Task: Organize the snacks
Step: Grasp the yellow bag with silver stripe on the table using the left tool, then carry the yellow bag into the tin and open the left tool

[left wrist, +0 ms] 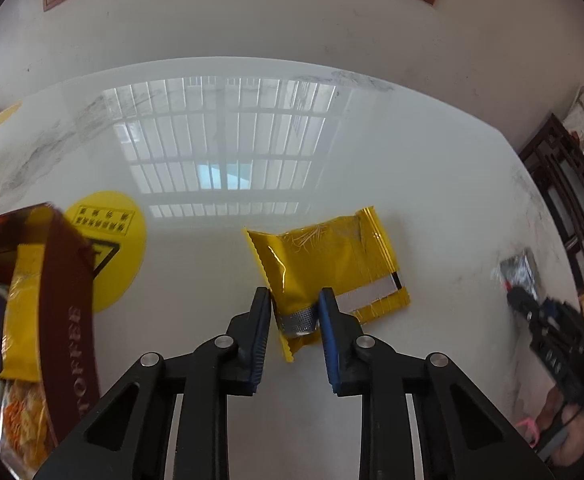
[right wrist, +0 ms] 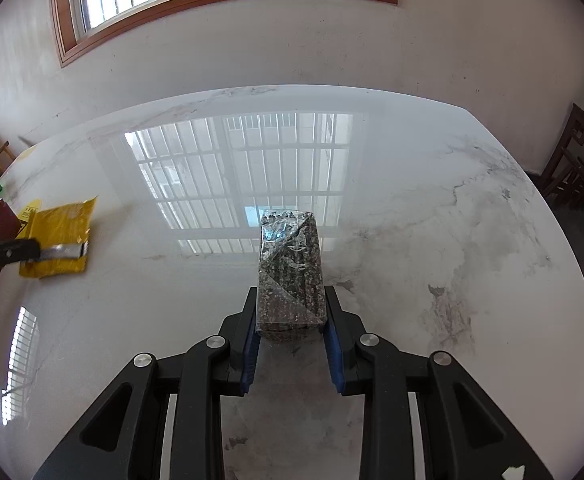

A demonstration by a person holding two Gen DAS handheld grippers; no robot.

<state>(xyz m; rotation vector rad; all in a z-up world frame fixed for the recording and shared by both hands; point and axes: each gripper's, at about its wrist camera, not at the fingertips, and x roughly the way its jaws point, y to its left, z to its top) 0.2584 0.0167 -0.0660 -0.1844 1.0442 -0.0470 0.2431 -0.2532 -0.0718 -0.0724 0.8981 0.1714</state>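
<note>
At the centre of the left wrist view a yellow snack packet [left wrist: 324,268] lying on the white table [left wrist: 432,200] is pinched at its near corner by the left gripper [left wrist: 295,308], while a dark speckled snack bar [right wrist: 291,276] is clamped by the right gripper [right wrist: 291,312] at mid-frame.

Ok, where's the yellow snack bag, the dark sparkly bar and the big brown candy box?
yellow snack bag [left wrist: 312,256]: left wrist view, middle of its shiny front.
dark sparkly bar [right wrist: 289,268]: right wrist view, middle of its wrapped top face.
brown candy box [left wrist: 67,312]: left wrist view, its lettered brown side.
</note>
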